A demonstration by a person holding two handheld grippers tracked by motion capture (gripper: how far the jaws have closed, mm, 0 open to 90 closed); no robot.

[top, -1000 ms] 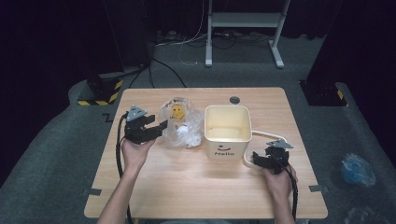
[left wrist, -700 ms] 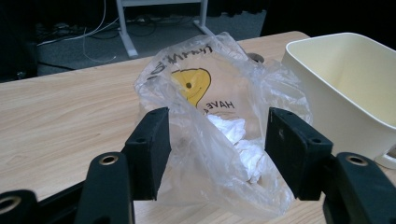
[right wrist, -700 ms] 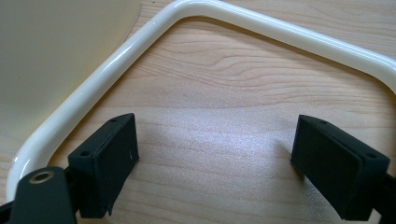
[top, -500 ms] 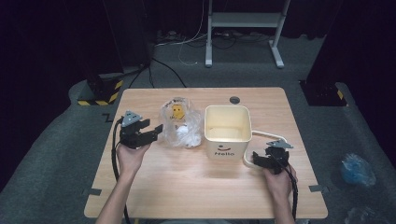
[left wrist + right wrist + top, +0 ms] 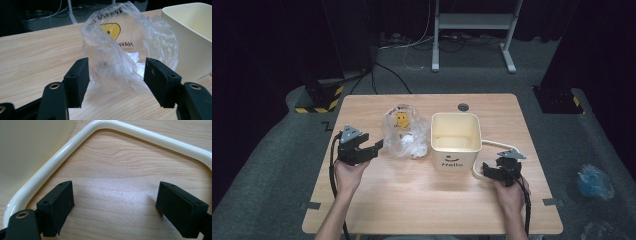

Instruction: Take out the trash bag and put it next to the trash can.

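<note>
A crumpled clear plastic bag (image 5: 404, 131) with a yellow smiley print stands on the wooden table (image 5: 412, 200), just left of a cream square bin (image 5: 453, 160) marked "Hello". My left gripper (image 5: 376, 146) points at the bag's left side. In the left gripper view its jaws (image 5: 117, 75) have just been opening, and the bag's (image 5: 125, 47) lower fold lies loose between the pads, unpressed. The bin's wall (image 5: 192, 45) rises at the right. My right gripper (image 5: 488, 170) is open and low over the table, inside the loop of the bin's fallen handle (image 5: 140, 133).
A black round grommet (image 5: 462, 107) sits in the table's far edge behind the bin. On the floor are a metal stand (image 5: 472, 30) at the back, a yellow-and-black striped base (image 5: 319, 97) at the left and a blue crumpled bag (image 5: 594, 181) at the right.
My left gripper has drawn back from the bag, towards the person and lower, with its jaws a little wider. The right gripper and the bin have not moved.
</note>
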